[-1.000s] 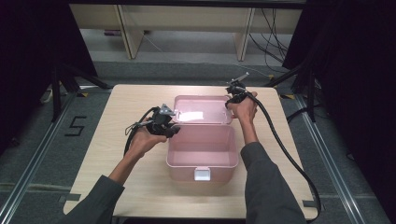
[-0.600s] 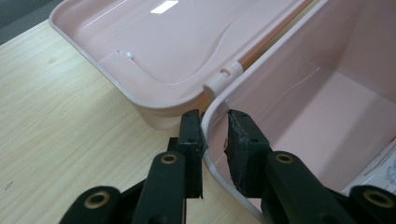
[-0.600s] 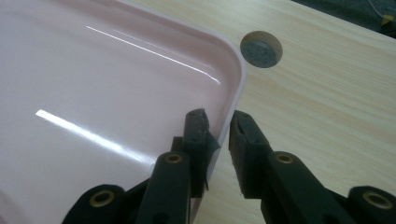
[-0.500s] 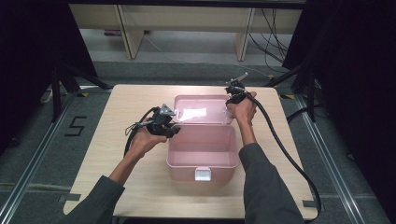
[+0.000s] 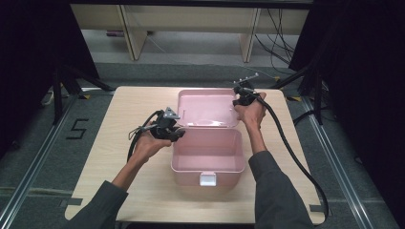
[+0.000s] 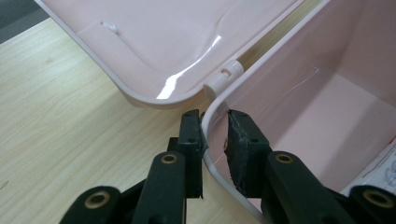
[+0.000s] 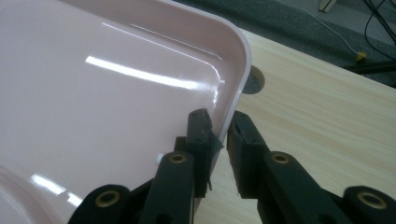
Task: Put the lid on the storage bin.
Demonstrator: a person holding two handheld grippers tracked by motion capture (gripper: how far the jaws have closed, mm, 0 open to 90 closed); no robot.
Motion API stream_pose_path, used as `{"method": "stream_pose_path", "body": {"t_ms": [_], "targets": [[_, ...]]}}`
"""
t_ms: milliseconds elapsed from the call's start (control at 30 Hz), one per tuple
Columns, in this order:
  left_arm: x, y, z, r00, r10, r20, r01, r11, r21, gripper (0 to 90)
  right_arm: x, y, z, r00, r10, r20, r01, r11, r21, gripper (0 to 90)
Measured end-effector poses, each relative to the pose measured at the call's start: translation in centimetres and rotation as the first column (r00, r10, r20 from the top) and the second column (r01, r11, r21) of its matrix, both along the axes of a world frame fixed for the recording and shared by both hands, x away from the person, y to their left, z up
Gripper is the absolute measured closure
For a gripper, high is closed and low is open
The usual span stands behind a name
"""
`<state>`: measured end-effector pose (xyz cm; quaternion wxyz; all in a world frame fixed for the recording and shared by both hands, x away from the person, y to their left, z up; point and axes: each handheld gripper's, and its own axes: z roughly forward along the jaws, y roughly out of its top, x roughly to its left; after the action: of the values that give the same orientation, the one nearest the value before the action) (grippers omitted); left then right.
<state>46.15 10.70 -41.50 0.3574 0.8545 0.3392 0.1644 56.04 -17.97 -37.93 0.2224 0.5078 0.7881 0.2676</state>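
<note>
Here, left hand-held gripper clamped on pink box rim, right hand-held gripper just closing, pinching lid edge

You're seeing a pale pink storage box with a white latch — black grippers, light wood-grain table.
</note>
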Motion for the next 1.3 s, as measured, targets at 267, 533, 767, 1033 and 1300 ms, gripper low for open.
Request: {"method": "stream_pose_path", "body": {"t_ms": [267,533,767,1033,1300], "targets": [[-0.1,0.0,0.0,1.0,0.001,0.005,-0.001,1.0,0.005,75.4,-1.0,-0.3,1.1,0.9989,0.005,0.046,-0.006,0.9995,0.029,80.8],[-0.1,0.0,0.0,1.0,0.002,0.006,-0.003,1.0,0.006,75.3,-2.1,-0.8,2.1,0.9962,0.016,0.086,-0.022,0.9979,0.061,81.0],[-0.1,0.0,0.0,1.0,0.002,0.009,-0.002,1.0,0.008,75.2,-3.1,-1.0,3.0,0.9925,0.045,0.114,-0.051,0.9973,0.053,81.2],[-0.1,0.0,-0.1,1.0,0.003,0.009,-0.003,1.0,0.009,74.8,-4.4,-1.3,4.0,0.9832,0.08,0.164,-0.088,0.9952,0.042,81.2],[-0.1,-0.1,-0.1,0.9999,0.009,0.012,-0.009,0.9999,0.011,74.2,-6.2,-2.0,4.8,0.9676,0.125,0.219,-0.139,0.9891,0.048,82.1]]}}
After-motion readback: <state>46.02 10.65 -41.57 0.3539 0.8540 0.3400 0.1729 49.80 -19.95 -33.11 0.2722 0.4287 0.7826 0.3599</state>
